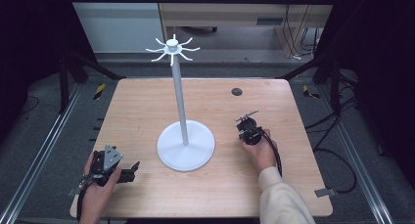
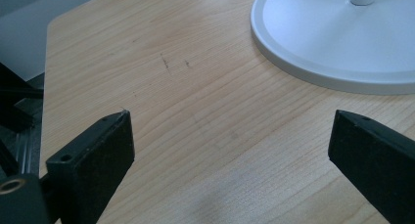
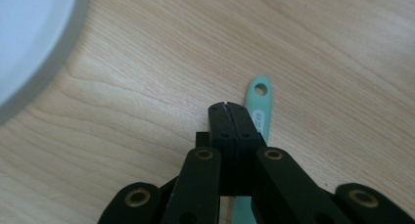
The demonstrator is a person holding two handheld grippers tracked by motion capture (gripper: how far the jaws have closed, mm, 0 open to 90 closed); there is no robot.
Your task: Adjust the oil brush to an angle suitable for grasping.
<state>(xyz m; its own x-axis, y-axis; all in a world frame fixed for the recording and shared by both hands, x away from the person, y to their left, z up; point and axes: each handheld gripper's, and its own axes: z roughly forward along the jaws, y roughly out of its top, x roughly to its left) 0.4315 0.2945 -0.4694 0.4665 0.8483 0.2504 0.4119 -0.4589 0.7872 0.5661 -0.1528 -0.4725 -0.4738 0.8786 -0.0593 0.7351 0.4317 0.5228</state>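
Now, my right gripper (image 3: pixel 228 106): jaws pressed together, nothing visibly between them.
Mint-green handle (image 3: pixel 259 111): flat on the table (image 3: pixel 342 48), just beside my closed tips, hole end pointing away.
Long axis: roughly along my right jaws, so I judge a small sideways shift lines them up.
My left gripper (image 2: pixel 230 145): jaws spread wide, empty, near the white stand base (image 2: pixel 333 43).
Nearer hand: right, by far.

Wooden table (image 1: pixel 147 111) bearing white stand (image 1: pixel 185 145)

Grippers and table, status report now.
Left gripper open, empty. Right gripper shut above mint-green handle, grip uncertain. White hook stand mid-table.
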